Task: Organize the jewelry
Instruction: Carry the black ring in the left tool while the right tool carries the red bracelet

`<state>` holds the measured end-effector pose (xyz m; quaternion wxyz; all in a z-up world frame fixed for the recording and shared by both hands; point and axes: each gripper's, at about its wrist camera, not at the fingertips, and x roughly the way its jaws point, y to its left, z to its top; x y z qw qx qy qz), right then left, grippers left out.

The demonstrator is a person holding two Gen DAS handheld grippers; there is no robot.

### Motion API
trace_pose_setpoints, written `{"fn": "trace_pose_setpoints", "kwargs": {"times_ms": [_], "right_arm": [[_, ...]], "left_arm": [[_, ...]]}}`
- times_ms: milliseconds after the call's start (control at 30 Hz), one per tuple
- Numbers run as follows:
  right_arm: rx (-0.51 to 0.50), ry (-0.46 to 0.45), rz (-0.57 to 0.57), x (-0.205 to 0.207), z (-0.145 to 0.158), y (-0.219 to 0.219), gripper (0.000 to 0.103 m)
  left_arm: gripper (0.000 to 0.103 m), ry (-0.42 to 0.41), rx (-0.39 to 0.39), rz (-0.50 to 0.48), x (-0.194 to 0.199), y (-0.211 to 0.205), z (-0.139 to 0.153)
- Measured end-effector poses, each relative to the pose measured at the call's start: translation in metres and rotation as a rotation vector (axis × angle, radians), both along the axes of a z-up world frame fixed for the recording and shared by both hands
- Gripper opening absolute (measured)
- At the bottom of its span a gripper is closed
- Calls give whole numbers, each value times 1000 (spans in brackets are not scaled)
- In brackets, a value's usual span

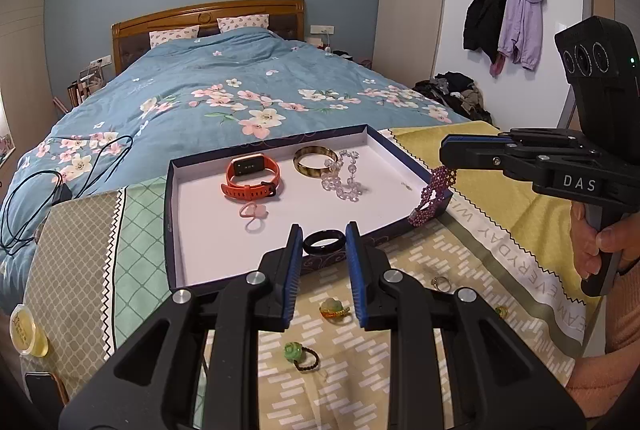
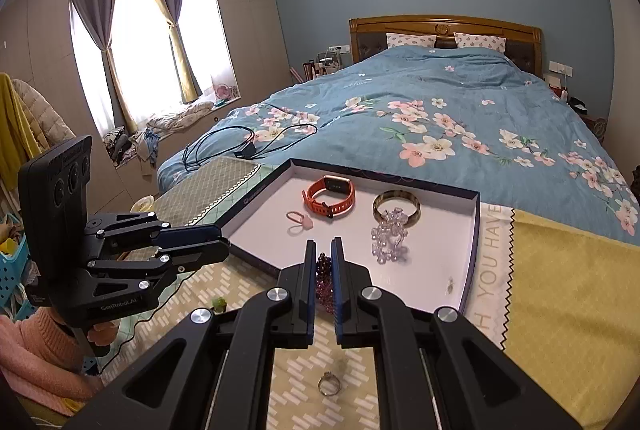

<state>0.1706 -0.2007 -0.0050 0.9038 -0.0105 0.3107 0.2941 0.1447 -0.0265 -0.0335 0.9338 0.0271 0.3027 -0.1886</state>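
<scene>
Black ring in left gripper

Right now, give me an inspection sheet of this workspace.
Surface: patterned cloths across the bed's foot.
Job's things: tray holding orange watch, bangle, clear bead bracelet, pink ring; four rings loose on the cloth.
Clutter: small jar at the cloth's edge.
Grippers: left hand-held gripper shut on black ring; right hand-held gripper shut on purple bead bracelet.
Cables: black cable on the quilt.
Surroundings: bedroom, coats hung on the wall.
</scene>
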Motion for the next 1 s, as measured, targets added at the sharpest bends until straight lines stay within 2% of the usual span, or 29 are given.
{"fn": "trace_pose_setpoints", "kwargs": {"times_ms": [1000], "right_arm": [[43, 22, -28, 44, -1, 4, 6]], "left_arm": [[22, -20, 18, 34, 29, 2, 5]]}}
